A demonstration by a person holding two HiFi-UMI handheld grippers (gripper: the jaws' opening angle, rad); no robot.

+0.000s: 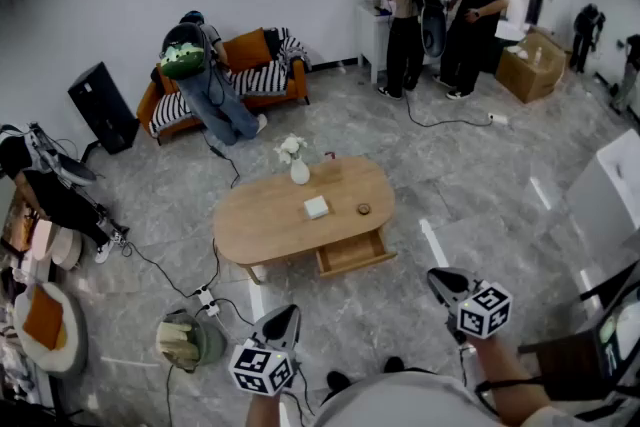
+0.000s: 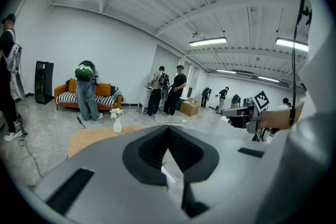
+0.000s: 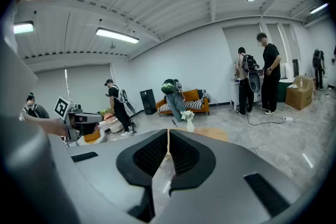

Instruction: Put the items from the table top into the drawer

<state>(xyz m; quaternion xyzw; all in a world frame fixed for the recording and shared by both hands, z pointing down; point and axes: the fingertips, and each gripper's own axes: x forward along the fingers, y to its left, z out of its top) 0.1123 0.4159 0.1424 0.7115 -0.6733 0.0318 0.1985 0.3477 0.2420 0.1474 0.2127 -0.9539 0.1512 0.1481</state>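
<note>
Closing in on the oval wooden coffee table [image 1: 262, 227], which is sitting in the middle of the head view well apart from both grippers, is looking like the step in hand, since all the items are sitting on its top and the drawer appears bare inside. Its drawer [image 1: 352, 253] is hanging pulled out on the near side, below the right half of the tabletop, so the person is best coming in from that side while keeping clear of the drawer front. On the top, the white vase of flowers [image 1: 298, 169] is standing upright near the far edge. The small white box [image 1: 316, 207] is lying at the centre, and a little dark round item [image 1: 364, 209], too small to identify, is resting to its right, just above the drawer. The left gripper [image 1: 289, 311] and the right gripper [image 1: 437, 278] are hovering at the bottom of the frame, jaws pressed together and holding nothing, so each is needing to spread before any pick. The vase is probably wanting a low grip to stay upright. Around the table, an orange sofa [image 1: 250, 50] with a person [image 1: 205, 80] bending beside it is filling the upper left. Two people [image 1: 405, 10] are standing at upper right, a black speaker [image 1: 103, 107] is leaning at far left, and a greenish bag [image 1: 187, 340] is slumping at lower left. A cable [image 1: 160, 267] with a power strip [image 1: 205, 296] is trailing just left of the table, which is looking like the likeliest snag.
</note>
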